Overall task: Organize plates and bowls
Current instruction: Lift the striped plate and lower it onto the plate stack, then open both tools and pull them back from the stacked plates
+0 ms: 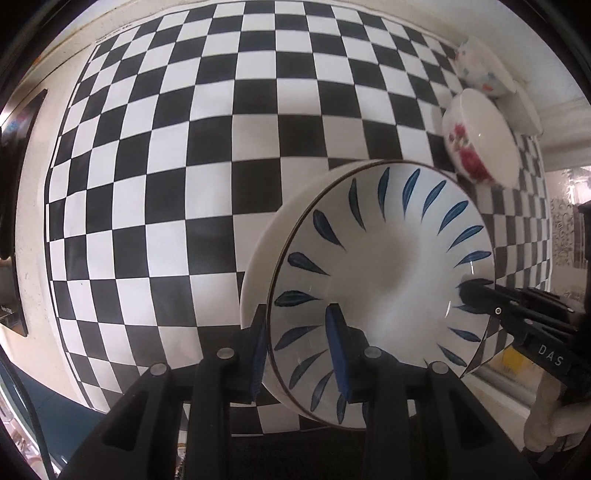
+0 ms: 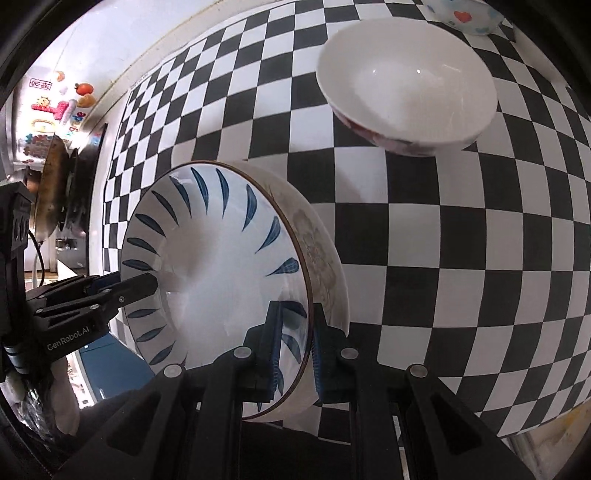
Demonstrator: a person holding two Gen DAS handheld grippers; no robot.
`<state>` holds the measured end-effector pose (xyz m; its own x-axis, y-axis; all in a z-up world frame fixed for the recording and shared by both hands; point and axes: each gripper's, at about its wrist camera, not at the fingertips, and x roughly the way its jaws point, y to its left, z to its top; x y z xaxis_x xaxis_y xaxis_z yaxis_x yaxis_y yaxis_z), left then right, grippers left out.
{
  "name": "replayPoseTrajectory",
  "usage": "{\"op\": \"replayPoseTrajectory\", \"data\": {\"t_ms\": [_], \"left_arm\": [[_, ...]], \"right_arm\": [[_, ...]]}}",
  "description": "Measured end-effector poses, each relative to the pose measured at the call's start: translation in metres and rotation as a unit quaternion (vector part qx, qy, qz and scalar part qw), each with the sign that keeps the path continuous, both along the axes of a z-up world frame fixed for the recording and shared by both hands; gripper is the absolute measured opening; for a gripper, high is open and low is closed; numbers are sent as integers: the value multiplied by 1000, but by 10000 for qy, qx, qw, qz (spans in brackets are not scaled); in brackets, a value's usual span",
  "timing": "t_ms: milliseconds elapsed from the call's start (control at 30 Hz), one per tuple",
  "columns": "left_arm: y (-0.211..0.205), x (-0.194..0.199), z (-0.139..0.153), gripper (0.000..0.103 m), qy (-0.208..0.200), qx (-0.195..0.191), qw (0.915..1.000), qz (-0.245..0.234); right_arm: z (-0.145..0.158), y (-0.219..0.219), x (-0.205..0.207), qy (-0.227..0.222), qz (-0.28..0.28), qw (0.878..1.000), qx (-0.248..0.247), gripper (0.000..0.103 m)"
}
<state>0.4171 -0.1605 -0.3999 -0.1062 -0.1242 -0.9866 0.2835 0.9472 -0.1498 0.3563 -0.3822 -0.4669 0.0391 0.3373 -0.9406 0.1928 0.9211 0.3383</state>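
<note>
A white bowl with blue leaf strokes inside (image 1: pixel 388 266) (image 2: pixel 214 266) hangs tilted above the checkered mat (image 1: pixel 184 147) (image 2: pixel 443 240). My left gripper (image 1: pixel 295 314) is shut on its near rim, one blue pad inside and one outside. My right gripper (image 2: pixel 297 308) is shut on the opposite rim in the same way. Each gripper shows in the other's view, the right gripper (image 1: pixel 476 288) at the right and the left gripper (image 2: pixel 147 284) at the left. A white bowl with red flowers (image 1: pixel 480 144) (image 2: pixel 406 85) stands on the mat beyond.
A bowl with coloured hearts and dots (image 1: pixel 480 68) (image 2: pixel 461 14) stands behind the flowered one, near the mat's far corner. A dark appliance (image 1: pixel 22 184) lines the left side. A fridge door with magnets (image 2: pixel 55 110) shows past the counter.
</note>
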Motion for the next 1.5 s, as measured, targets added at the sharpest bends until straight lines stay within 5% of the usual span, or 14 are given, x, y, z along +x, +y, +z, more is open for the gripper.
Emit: {"op": "replayPoseTrajectory", "data": {"t_ms": [933,1233,1300,1400,1500], "left_arm": [[-20,16,-17,28,351,356,9987,-69],[-23,21,13,29,-73,458,9988,-145],[-24,22,18,30,-112,471,9987,-159],[-28,14,26,38,-229,416,9985,-265],[-28,10,41,53,-465,391,9978,-251]], "right_arm": [[-16,2,19,593,-193,9980,-24,19],[5,20,19,584,37,9981,-180,50],[13,26,18,500,119,9982,-313,67],[26,36,14,399,156,9977,-517,85],[41,41,9,272,92,9974,-655,87]]}}
